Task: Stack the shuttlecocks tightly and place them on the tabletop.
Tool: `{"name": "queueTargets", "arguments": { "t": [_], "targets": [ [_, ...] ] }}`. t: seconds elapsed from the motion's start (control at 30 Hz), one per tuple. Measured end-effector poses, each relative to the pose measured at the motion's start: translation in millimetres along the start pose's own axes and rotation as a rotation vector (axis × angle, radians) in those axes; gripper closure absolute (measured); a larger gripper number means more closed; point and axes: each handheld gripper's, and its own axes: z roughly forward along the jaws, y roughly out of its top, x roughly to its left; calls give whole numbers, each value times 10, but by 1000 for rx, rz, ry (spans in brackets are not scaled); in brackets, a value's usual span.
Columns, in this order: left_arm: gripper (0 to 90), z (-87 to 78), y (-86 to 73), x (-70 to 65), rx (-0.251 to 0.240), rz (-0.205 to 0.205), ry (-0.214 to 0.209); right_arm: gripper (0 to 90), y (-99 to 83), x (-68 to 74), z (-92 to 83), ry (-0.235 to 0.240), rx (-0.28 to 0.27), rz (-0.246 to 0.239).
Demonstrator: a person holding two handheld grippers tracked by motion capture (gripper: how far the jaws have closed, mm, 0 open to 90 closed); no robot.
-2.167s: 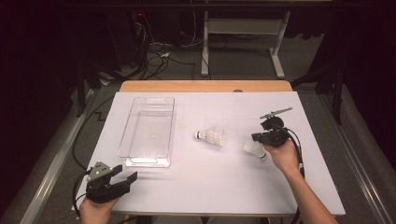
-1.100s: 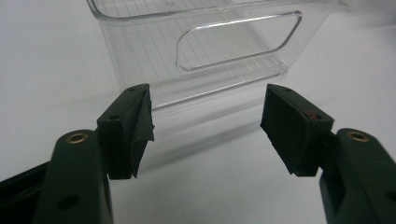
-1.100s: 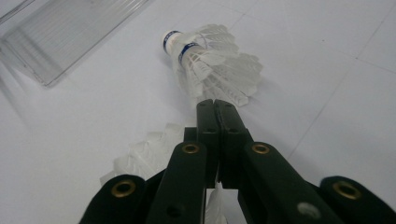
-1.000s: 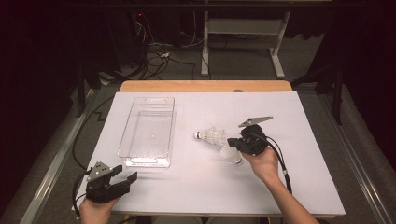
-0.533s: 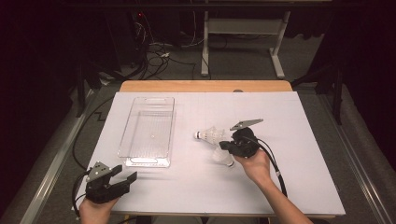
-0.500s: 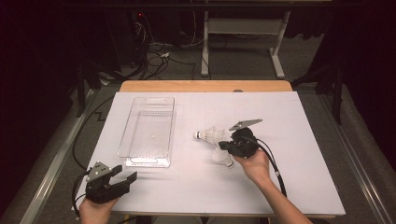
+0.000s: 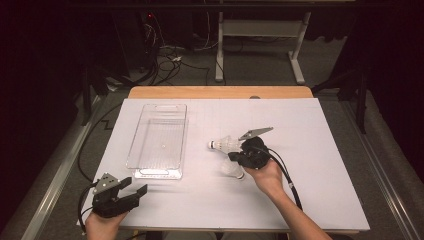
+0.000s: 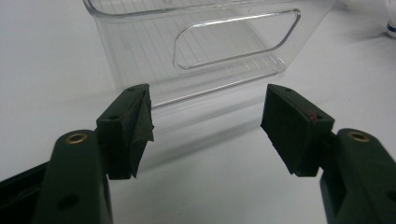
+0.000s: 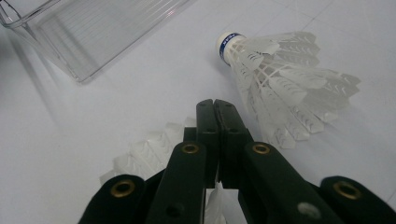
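Right gripper (image 7: 239, 159): jaws clamped on a shuttlecock's (image 9: 140, 156) feather skirt, carried leftward since earlier frames, now beside the second shuttlecock (image 7: 223, 145) mid-table; clear tray (image 7: 159, 141) lies left, likely destination. Left gripper (image 7: 131, 192): jaws apart, idle, near-left.

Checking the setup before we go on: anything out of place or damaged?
Nothing stands out. One shuttlecock lies on its side, feathers intact; the right gripper is shut on the second shuttlecock.

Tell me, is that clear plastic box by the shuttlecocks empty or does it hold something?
Empty. In the high view the clear box shows just its ribbed bottom, and both shuttlecocks lie outside it on the white table.
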Motion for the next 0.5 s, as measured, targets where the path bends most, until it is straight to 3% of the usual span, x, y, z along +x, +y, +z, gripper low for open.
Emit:
{"name": "queueTargets", "arguments": {
  "t": [0.33, 0.5],
  "targets": [
    [342, 13, 8, -11, 9, 18, 0, 891, 30, 21, 38, 10, 22, -11],
    [343, -11, 3, -19, -11, 17, 3, 878, 12, 33, 4, 7, 37, -23]
  ]
}}
